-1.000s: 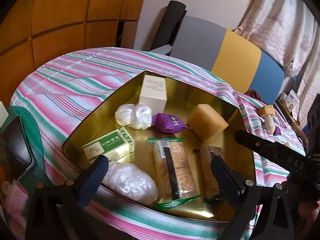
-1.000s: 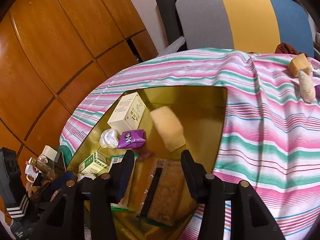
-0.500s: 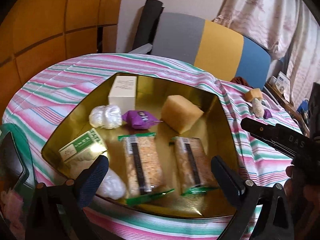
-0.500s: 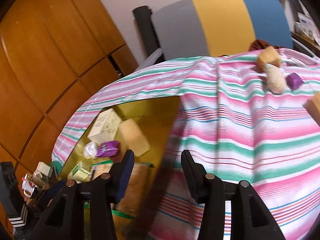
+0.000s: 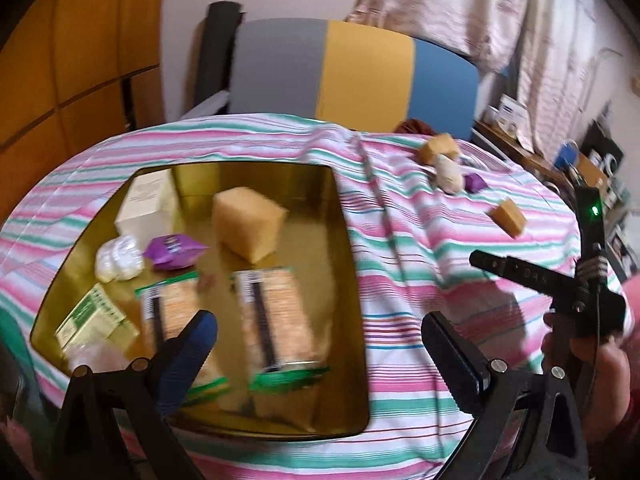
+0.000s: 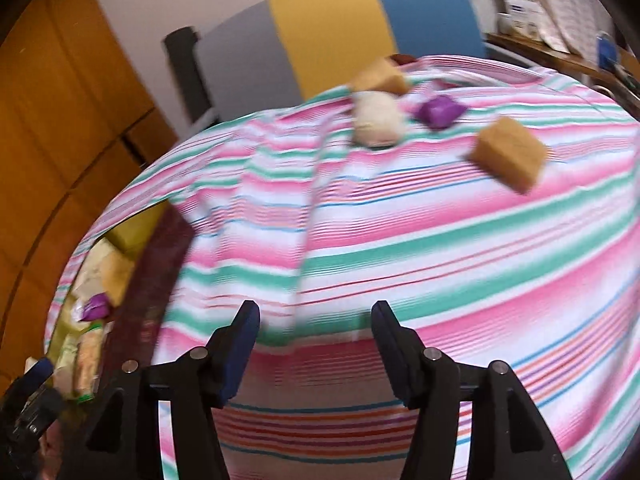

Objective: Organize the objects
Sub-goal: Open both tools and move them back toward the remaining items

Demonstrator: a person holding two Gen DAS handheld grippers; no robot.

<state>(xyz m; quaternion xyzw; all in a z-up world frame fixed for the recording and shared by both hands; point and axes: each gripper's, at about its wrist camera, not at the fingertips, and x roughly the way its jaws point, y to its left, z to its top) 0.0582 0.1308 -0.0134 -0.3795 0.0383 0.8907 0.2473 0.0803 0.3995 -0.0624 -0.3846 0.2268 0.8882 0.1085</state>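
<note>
A gold tin tray (image 5: 348, 280) lies on the striped cloth and holds a yellow sponge (image 5: 248, 224), a purple packet (image 5: 172, 250), a white box (image 5: 146, 204), a white wrapped sweet (image 5: 118, 264), a green box (image 5: 96, 318) and two cracker packs (image 5: 276, 312). My left gripper (image 5: 316, 344) is open and empty over the tray's near edge. My right gripper (image 6: 314, 332) is open and empty over bare cloth; it also shows in the left wrist view (image 5: 516, 272). Far on the cloth lie a brown sponge block (image 6: 508, 156), a cream lump (image 6: 378, 118), a purple packet (image 6: 440, 110) and another sponge (image 6: 380, 76).
A grey, yellow and blue chair back (image 5: 360, 76) stands behind the table. Wooden panels (image 6: 52, 112) are on the left. A cluttered shelf (image 5: 592, 160) and curtains are at the right. The tray edge (image 6: 120, 240) sits at the left of the right wrist view.
The right gripper has let go of the cracker pack into the tray and swung right, away from the tray toward the loose items. The left gripper view has shifted right too.
</note>
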